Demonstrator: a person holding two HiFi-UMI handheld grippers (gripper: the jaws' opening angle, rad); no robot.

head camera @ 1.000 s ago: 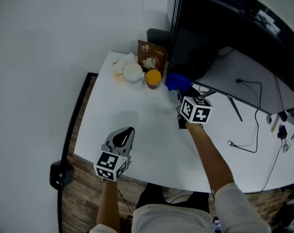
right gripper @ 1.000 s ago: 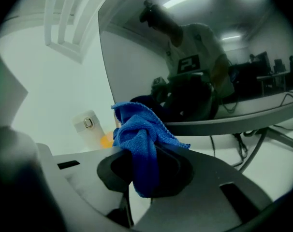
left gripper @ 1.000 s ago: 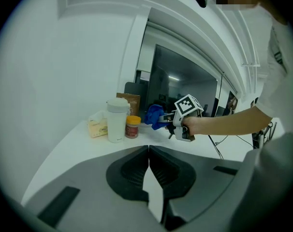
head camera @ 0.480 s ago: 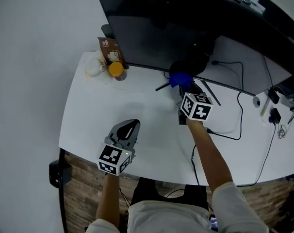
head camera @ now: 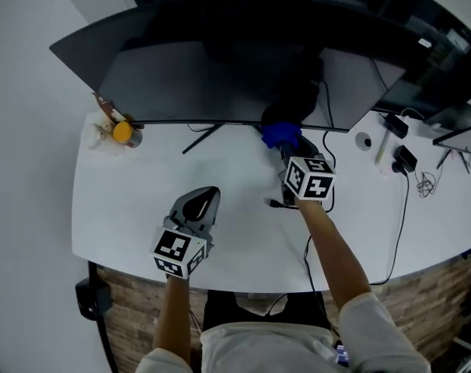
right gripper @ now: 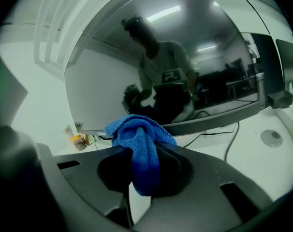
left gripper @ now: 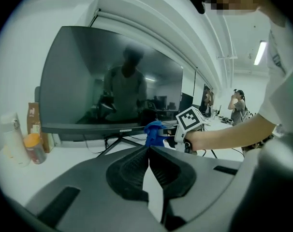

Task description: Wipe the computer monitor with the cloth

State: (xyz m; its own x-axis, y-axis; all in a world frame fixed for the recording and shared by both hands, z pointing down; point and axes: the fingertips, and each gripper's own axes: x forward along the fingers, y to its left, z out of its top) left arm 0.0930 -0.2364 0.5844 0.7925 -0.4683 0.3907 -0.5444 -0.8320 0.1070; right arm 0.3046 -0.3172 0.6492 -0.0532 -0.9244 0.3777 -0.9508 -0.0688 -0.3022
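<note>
Meanwhile, right gripper [head camera: 287,151] grips the blue cloth [head camera: 279,134] just before the monitor [head camera: 220,80], near its lower edge; left gripper [head camera: 202,205], jaws together and empty, hovers over the near desk [head camera: 134,200].

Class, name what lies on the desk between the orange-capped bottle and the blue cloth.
Head view: a thin black stand leg of the monitor lies between the bottle and the cloth; the rest is bare desk.
</note>
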